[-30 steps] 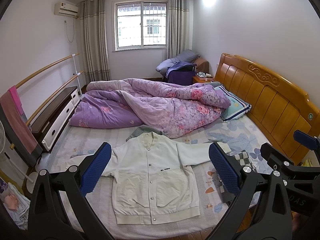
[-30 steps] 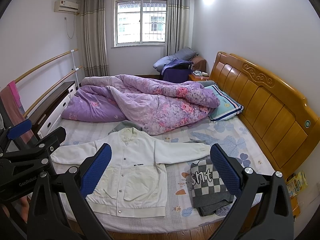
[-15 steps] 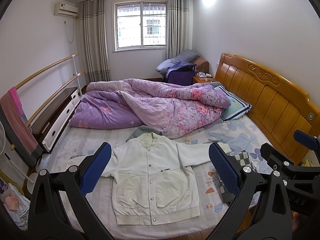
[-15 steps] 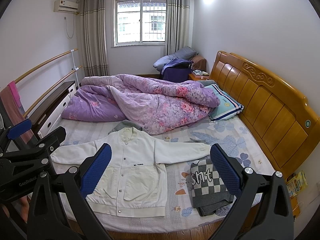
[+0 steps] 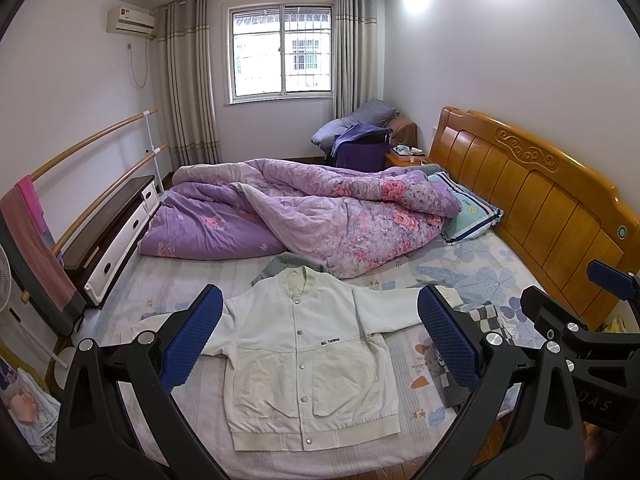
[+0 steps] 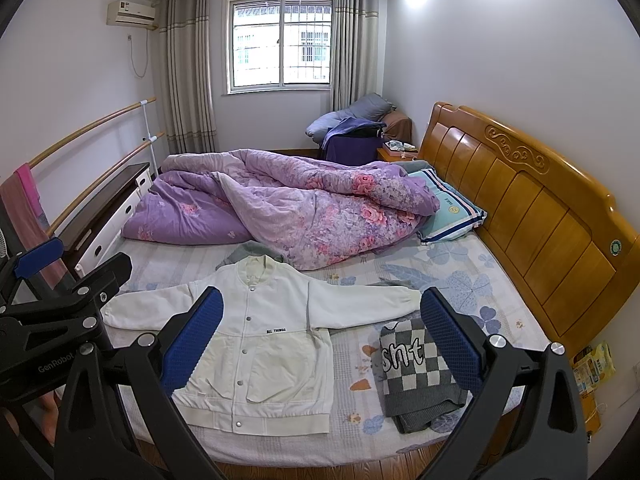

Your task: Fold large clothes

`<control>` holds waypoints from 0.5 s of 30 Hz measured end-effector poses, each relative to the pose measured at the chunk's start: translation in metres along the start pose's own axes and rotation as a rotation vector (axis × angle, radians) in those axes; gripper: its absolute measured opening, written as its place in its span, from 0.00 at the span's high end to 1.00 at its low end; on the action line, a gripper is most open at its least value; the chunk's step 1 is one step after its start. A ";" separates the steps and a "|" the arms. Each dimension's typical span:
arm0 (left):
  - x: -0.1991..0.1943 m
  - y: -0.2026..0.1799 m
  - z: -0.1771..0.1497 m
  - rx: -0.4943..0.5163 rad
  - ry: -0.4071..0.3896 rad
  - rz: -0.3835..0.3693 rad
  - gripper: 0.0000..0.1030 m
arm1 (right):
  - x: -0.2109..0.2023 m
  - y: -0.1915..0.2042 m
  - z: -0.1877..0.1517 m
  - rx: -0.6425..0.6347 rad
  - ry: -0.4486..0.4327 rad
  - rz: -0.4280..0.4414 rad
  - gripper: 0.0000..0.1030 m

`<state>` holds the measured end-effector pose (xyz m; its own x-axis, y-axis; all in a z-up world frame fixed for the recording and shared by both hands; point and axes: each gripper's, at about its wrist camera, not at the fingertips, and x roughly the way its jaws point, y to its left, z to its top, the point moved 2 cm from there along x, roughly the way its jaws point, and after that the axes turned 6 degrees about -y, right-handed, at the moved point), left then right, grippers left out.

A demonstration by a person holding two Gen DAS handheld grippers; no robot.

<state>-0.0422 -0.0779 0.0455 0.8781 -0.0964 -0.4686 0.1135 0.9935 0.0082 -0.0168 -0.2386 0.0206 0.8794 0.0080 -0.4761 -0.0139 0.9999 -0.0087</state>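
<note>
Jacket (image 6: 260,340) flat on bed (image 6: 460,280) front, folded sweater (image 6: 416,376) just right, quilt (image 6: 280,208) behind, headboard (image 6: 520,200) far right

Bed: the bed (image 6: 460,280) in front of me has a floral sheet and a wooden headboard (image 6: 532,208) on my right.
Near edge: a white jacket (image 6: 256,340) lies flat, front up, snapped shut, sleeves spread out to both sides.
Right of the jacket: a folded grey checkered sweater (image 6: 416,376), just beside the right sleeve.
Under the collar: a grey garment (image 5: 280,266) peeks out.
Far side: a rumpled purple floral quilt (image 6: 288,208).
By the headboard: a striped pillow (image 6: 452,212), partly under the quilt.
</note>
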 end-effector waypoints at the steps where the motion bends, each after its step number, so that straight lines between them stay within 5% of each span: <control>1: 0.000 0.000 0.000 0.001 0.000 0.000 0.05 | 0.000 0.000 0.000 -0.001 -0.001 0.000 0.08; 15: 0.001 -0.001 0.000 0.001 0.002 -0.001 0.05 | 0.002 -0.003 0.001 0.000 0.001 -0.001 0.08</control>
<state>-0.0414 -0.0789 0.0452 0.8771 -0.0970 -0.4704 0.1145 0.9934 0.0088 -0.0148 -0.2417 0.0203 0.8790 0.0070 -0.4767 -0.0128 0.9999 -0.0088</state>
